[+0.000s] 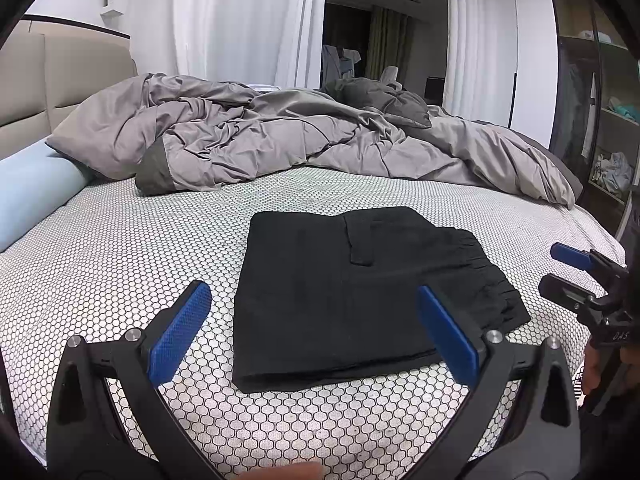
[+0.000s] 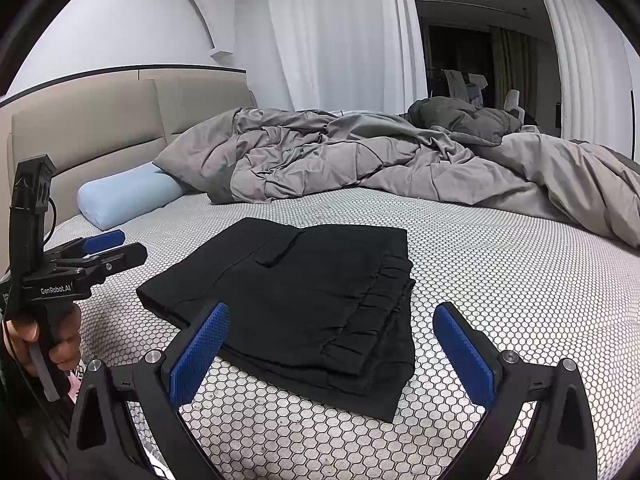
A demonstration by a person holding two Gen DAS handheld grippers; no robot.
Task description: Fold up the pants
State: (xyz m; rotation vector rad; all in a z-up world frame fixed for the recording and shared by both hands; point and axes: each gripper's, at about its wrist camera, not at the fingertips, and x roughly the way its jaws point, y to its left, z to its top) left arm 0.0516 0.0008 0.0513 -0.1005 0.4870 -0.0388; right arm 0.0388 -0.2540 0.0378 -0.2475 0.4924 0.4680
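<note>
Black pants (image 1: 352, 292) lie folded into a compact rectangle on the honeycomb-patterned sheet (image 1: 120, 248), elastic waistband on the right side. My left gripper (image 1: 314, 332) hovers open near the folded stack's front edge, its blue pads wide apart and holding nothing. My right gripper (image 1: 560, 270) shows at the right edge of the left wrist view, clear of the cloth. In the right wrist view the pants (image 2: 304, 292) lie just ahead of my right gripper (image 2: 332, 356), which is open and empty. A hand holds my left gripper (image 2: 120, 248) at the left, off the pants.
A rumpled grey duvet (image 1: 280, 140) fills the far half of the bed. A light blue bolster pillow (image 2: 128, 194) lies against the beige headboard (image 2: 100, 128). Wardrobe shelves (image 1: 612, 128) stand at the right. White curtains (image 2: 340, 40) hang behind.
</note>
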